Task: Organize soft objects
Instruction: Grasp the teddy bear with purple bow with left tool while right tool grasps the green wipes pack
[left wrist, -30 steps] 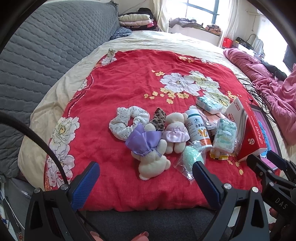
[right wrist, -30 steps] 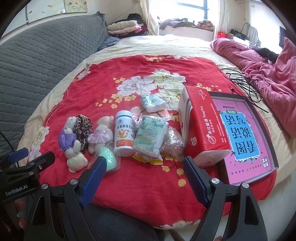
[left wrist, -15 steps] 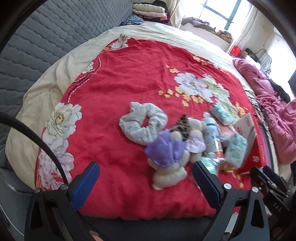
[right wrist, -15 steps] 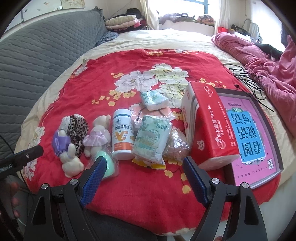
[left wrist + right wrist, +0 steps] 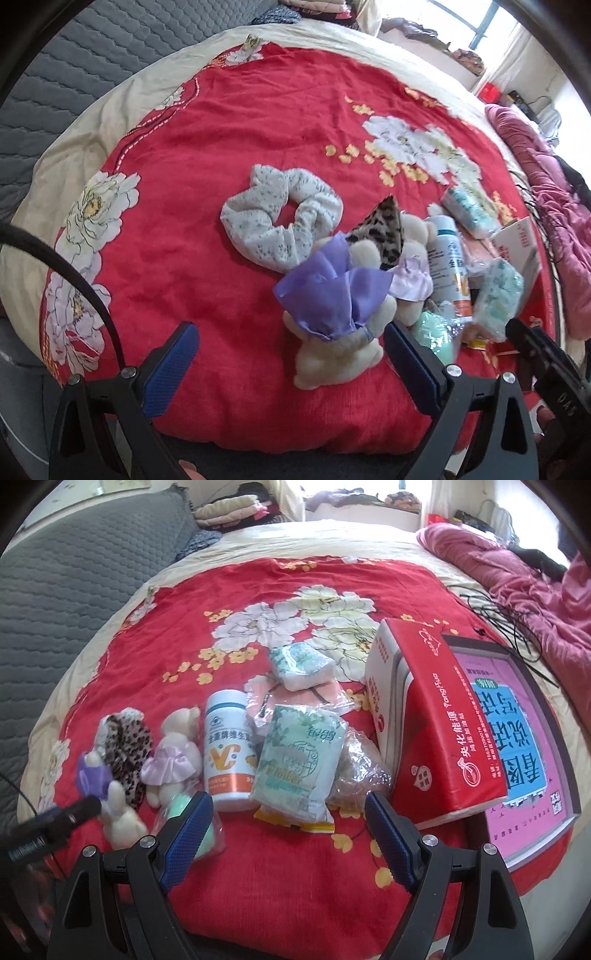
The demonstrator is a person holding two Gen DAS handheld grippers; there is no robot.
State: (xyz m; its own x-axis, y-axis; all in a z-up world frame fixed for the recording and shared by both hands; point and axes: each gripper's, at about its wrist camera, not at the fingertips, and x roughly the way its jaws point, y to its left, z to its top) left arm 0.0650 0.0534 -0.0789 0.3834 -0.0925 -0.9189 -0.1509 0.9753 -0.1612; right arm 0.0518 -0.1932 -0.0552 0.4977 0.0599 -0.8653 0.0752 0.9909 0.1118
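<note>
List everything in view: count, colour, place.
Scrunchie: 1, white speckled, left of pile.
Leopard scrunchie: 1, brown, behind rabbits.
Toy rabbits: 2, cream, purple dresses, near edge.
Green sponge: 1, bagged, by right gripper.
Bottle: 1, white-orange, lying centre.
Tissue packs: 2, green-white, centre.
Box: 1, red, right.
Book: 1, pink, far right.
Blanket: 1, red floral, underneath.
Left gripper: open, empty.
Right gripper: open, empty.
</note>
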